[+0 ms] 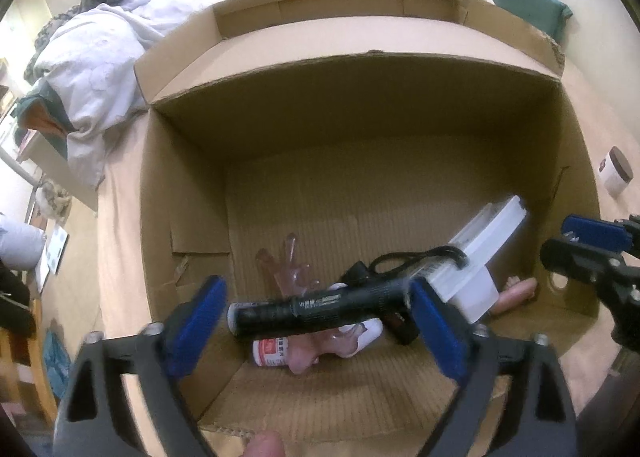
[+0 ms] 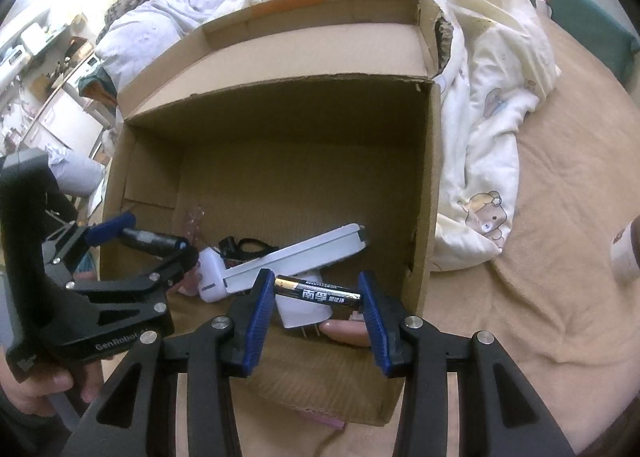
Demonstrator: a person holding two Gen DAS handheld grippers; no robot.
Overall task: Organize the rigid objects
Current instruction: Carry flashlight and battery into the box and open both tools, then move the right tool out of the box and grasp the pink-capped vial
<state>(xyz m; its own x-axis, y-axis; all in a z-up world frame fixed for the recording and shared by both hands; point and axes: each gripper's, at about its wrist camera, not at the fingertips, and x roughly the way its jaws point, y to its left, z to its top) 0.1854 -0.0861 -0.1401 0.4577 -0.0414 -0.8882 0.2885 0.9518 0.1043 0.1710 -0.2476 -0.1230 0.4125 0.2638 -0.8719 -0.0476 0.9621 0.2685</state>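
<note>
An open cardboard box [image 1: 360,57] [image 2: 280,89] stands on the bed. My left gripper [image 1: 316,323] [image 2: 152,237] hangs inside it, low at the near side. A black flashlight [image 1: 320,307] lies crosswise between its blue pads, with a small gap at the left end, so the jaws are open. My right gripper [image 2: 318,299] [image 1: 576,245] is over the box's near right corner, shut end to end on a black battery [image 2: 320,291]. On the box floor lie a long white case [image 1: 480,241] [image 2: 296,253], a white plug [image 2: 304,311], a small white bottle [image 1: 272,353] and a clear pink piece [image 1: 288,269].
The box rests on a tan blanket [image 2: 540,257]. A rumpled white quilt [image 2: 480,137] lies behind and to the right of it. A white jar with a brown lid [image 1: 618,173] [image 2: 624,253] stands on the blanket right of the box. A person's hand [image 2: 40,389] holds the left gripper.
</note>
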